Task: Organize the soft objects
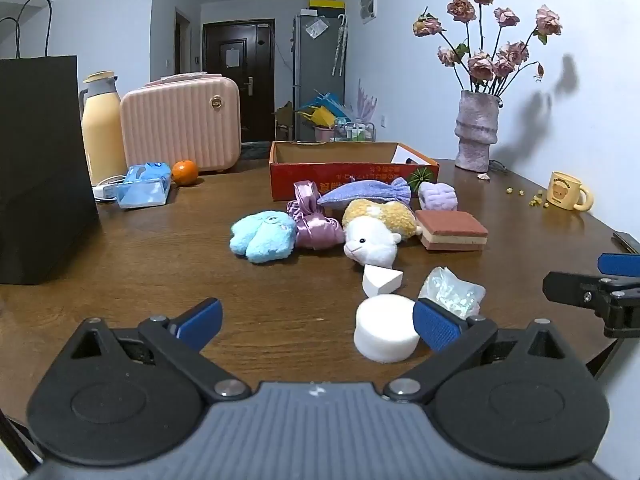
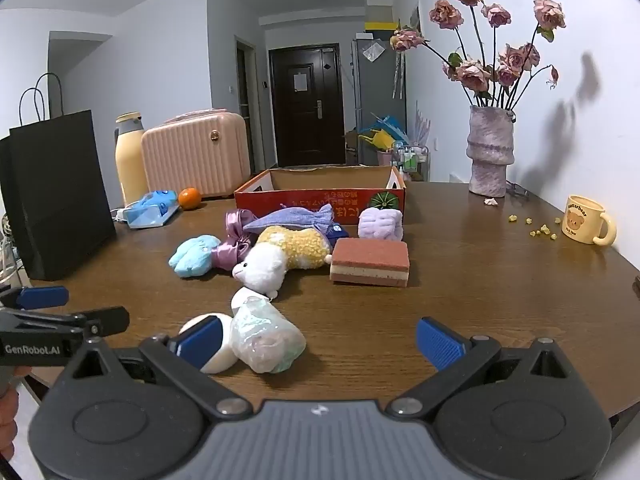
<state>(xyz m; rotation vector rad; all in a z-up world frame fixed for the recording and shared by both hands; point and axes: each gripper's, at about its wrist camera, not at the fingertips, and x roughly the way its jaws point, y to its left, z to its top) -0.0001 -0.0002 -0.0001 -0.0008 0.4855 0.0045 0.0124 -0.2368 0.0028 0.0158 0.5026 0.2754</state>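
**Both claws wide over a table of soft things**

While we hold both claws low above the wooden table (image 1: 280, 320), each stands spread wide with nothing gripped; the left gripper (image 1: 318, 326) has a white foam cylinder (image 1: 384, 334) just inside its right finger, with a crinkled clear packet (image 1: 452, 292) beyond that finger and a white wedge sponge (image 1: 380, 282) ahead; further ahead lie the blue plush (image 1: 262, 236), pink satin scrunchie (image 1: 316, 228), sheep plush (image 1: 372, 240) and layered sponge (image 1: 452, 230), with the red cardboard box (image 1: 352, 174) behind them; the right gripper (image 2: 320, 342) has the packet just inside its left finger, the cylinder partly hidden behind that finger; the sponge block sits ahead of it, the box beyond.
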